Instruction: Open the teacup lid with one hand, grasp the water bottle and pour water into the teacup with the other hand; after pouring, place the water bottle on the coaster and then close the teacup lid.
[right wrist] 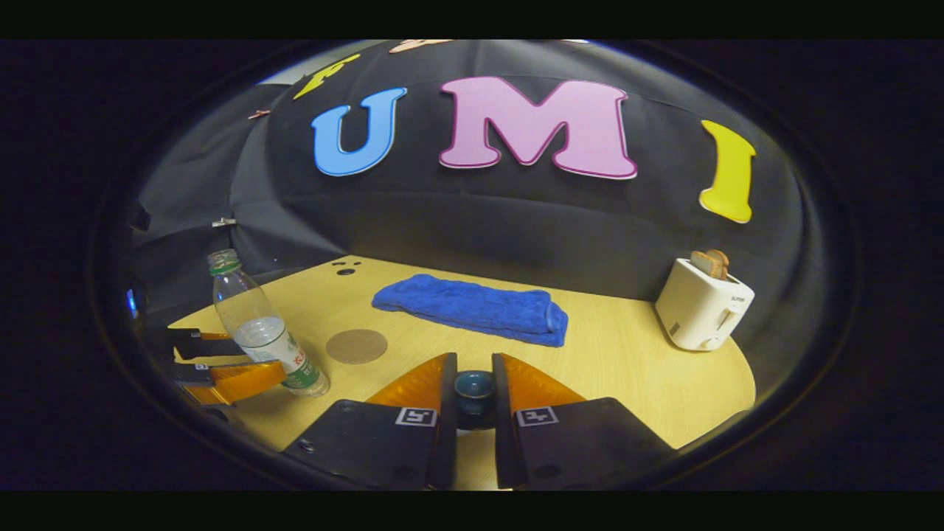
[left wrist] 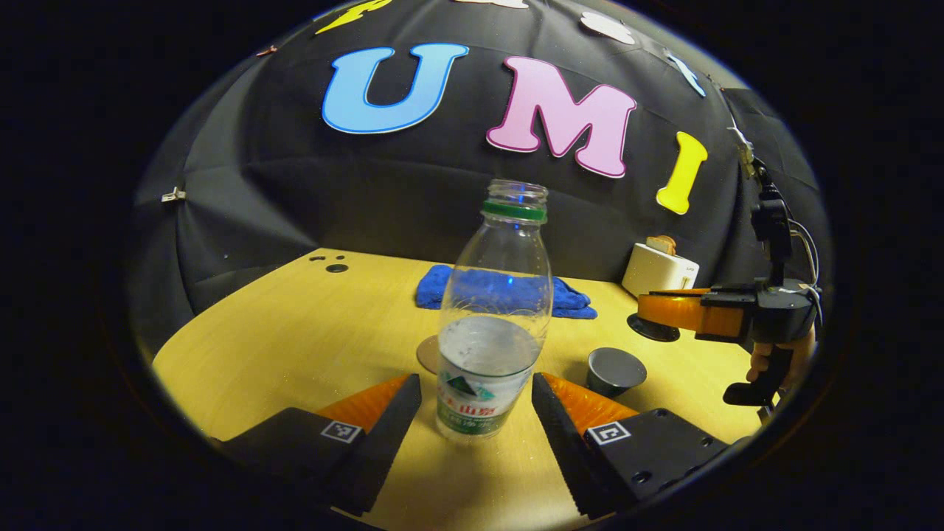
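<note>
Left gripper view is showing the water bottle [left wrist: 493, 324] standing upright on the yellow table [left wrist: 310, 332], with no cap on and some water in the bottom part. The left gripper [left wrist: 476, 402] is sitting wide apart, one finger on each side of the bottle, and neither finger is touching it. Just behind the bottle, a bit of the round brown coaster [left wrist: 428, 354] is peeking out. To the right, the open teacup [left wrist: 616, 371] is standing on the table. Above and beyond it, the right gripper [left wrist: 656, 313] is hanging in the air with a dark round lid [left wrist: 653, 328] under its fingers, and a hand [left wrist: 778, 358] is holding its handle. Right gripper view is looking along the right gripper [right wrist: 474, 391], whose fingers are squeezing close on the lid's small knob [right wrist: 474, 387]. In that view the bottle [right wrist: 262, 335] is leaning at the far left between the left gripper's fingers [right wrist: 236, 380], and the coaster [right wrist: 357, 346] is lying bare just beside it. A blue cloth [right wrist: 476, 306] is lying at the back of the table, and a white toaster [right wrist: 702, 304] with bread in it is standing at the back right.
</note>
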